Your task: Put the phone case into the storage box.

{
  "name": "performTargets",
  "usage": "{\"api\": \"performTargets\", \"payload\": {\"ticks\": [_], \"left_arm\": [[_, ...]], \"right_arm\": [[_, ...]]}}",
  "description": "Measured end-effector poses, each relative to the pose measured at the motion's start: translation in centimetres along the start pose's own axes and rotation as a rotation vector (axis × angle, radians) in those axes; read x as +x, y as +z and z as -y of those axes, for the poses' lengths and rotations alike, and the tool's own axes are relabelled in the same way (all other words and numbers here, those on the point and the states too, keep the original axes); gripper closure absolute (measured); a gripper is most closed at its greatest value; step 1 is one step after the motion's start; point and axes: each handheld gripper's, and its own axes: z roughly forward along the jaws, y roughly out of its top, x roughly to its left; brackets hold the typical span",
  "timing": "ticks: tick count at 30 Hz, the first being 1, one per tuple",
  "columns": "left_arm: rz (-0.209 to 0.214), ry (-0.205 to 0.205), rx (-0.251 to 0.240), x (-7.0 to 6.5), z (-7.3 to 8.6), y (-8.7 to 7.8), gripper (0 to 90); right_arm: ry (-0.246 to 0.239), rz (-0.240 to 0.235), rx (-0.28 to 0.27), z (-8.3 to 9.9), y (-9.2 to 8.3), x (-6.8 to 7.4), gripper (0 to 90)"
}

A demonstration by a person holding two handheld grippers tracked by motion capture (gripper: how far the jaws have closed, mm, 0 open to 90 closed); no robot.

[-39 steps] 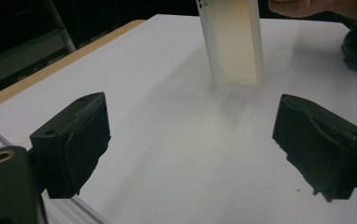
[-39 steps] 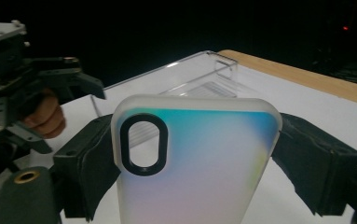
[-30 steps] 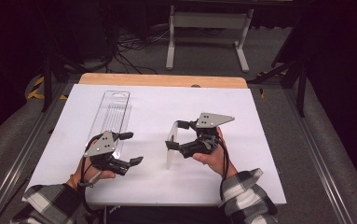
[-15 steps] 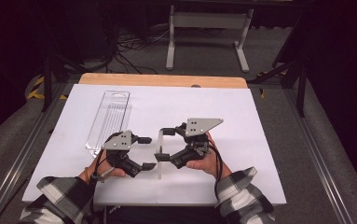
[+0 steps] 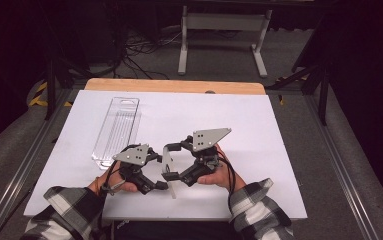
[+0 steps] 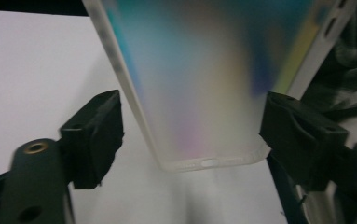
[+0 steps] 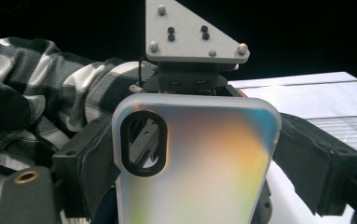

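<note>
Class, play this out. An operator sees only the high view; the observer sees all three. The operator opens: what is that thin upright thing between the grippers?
Observer: A translucent phone case with a rainbow sheen and an oval camera cutout.
Operator: Is the right gripper gripping it?
Observer: Yes. The right gripper has a jaw pressed on each long edge.
Operator: And the left?
Observer: The left gripper is open around the case's lower end, with a clear gap at one jaw.
</note>
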Motion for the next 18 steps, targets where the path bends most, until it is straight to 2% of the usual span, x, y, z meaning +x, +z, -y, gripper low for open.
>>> {"api": "performTargets", "payload": {"ticks": [2, 8, 11, 12, 13, 14, 17, 18], "left_arm": [[0.007, 0.000, -0.005, -0.01, -0.05, -0.12, 29.7], [-0.009, -0.004, -0.010, 0.16, -0.01, -0.37, 40.2], [-0.056, -0.012, -0.021, 0.30, 0.02, -0.56, 53.6], [-0.089, -0.017, -0.028, 0.32, -0.01, -0.66, 59.7], [-0.094, -0.023, -0.032, 0.35, -0.04, -0.78, 63.6], [-0.118, -0.022, -0.044, 0.36, -0.04, -0.90, 65.7], [-0.189, -0.034, -0.050, 0.33, -0.16, -1.00, 79.4], [-0.198, -0.035, -0.051, 0.33, -0.20, -1.03, 83.9]], "right_arm": [[0.000, -0.006, -0.002, 0.05, -0.03, -0.04, 17.0], [-0.005, -0.024, 0.003, 0.05, -0.02, 0.08, 16.9], [-0.005, -0.018, 0.007, 0.13, 0.03, 0.08, 17.0], [-0.004, -0.021, 0.006, 0.16, 0.04, 0.07, 17.0], [-0.009, -0.011, 0.009, 0.16, 0.04, 0.06, 17.0], [-0.009, -0.008, 0.010, 0.16, 0.03, 0.06, 17.0], [-0.004, 0.001, 0.014, 0.26, -0.02, -0.01, 17.0], [-0.005, 0.001, 0.015, 0.31, 0.00, -0.07, 17.0]]}}
